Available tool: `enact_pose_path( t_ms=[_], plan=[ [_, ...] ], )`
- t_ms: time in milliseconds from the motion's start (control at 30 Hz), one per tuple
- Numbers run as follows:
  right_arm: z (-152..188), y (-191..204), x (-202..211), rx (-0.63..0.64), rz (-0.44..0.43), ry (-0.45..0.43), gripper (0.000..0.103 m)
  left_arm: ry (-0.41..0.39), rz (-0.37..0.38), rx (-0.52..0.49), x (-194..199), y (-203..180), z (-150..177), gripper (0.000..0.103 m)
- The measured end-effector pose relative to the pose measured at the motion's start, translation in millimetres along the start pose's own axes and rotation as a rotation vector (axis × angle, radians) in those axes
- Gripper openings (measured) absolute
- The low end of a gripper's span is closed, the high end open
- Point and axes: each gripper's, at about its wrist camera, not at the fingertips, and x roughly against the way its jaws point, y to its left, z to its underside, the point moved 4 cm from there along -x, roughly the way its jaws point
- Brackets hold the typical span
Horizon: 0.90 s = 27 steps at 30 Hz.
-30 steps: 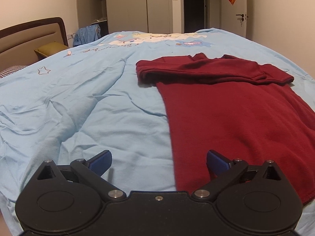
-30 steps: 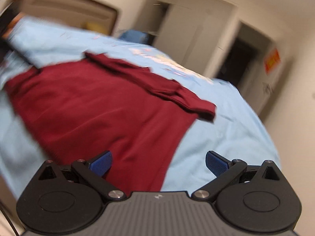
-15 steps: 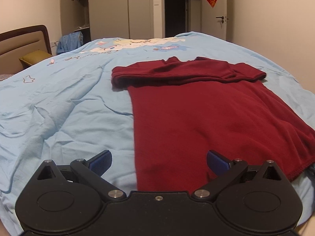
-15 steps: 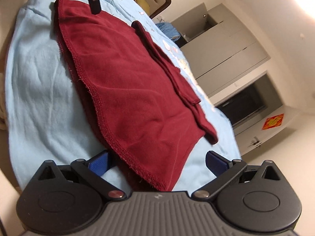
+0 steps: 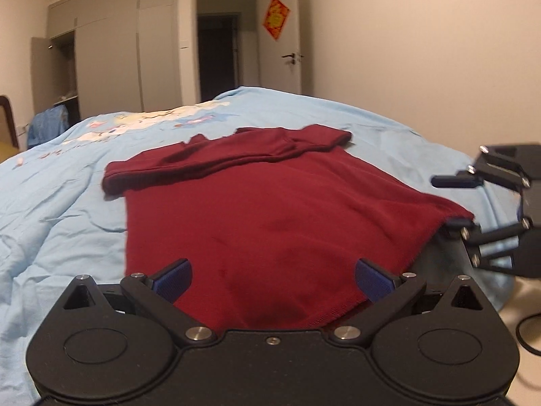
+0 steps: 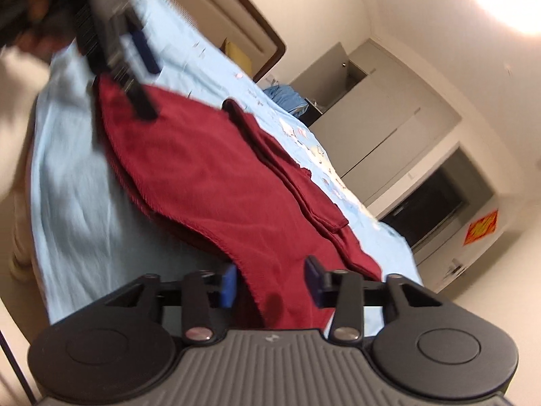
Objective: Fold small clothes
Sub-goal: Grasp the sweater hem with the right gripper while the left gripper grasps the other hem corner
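The red shirt (image 5: 263,216) is lying flat on the blue sheet (image 5: 61,182), long axis running toward twelve o'clock. The left gripper (image 5: 272,279) is hanging wide open over its near hem; the right gripper (image 6: 268,286), half-closed, is straddling the corner, seemingly ungripped.

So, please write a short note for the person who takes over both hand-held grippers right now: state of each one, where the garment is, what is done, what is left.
Left hand-held gripper: open, low over the near hem of the red top, holding nothing.
Right hand-held gripper: jaws partly closed around the hem corner at the bed's edge; a firm grip cannot be confirmed.
The red top lies flat on the light blue bedsheet.
Done: the sleeves appear folded across the far end.
Left: grip the hem on both sides, probably fold it up toward the collar, then smooth.
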Motion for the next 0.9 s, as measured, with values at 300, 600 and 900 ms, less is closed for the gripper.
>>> enact_pose_path(
  t_ms=[300, 600, 900],
  plan=[
    [-17.3, -39.6, 5.5, -0.247, -0.061, -0.021, 0.011, 0.057, -0.054, -0.244, -19.1, -45.1, 17.0, 0.101],
    [-14.6, -56.2, 7.7, -0.318, -0.061, -0.024, 0.01, 0.108, -0.232, -0.257, -22.0, -13.4, 20.6, 0.081],
    [-8.7, -47.3, 3.7, -0.321, -0.076, 0.003, 0.01, 0.11, -0.286, -0.163, -2.9, 27.5, 23.9, 0.04]
  ],
)
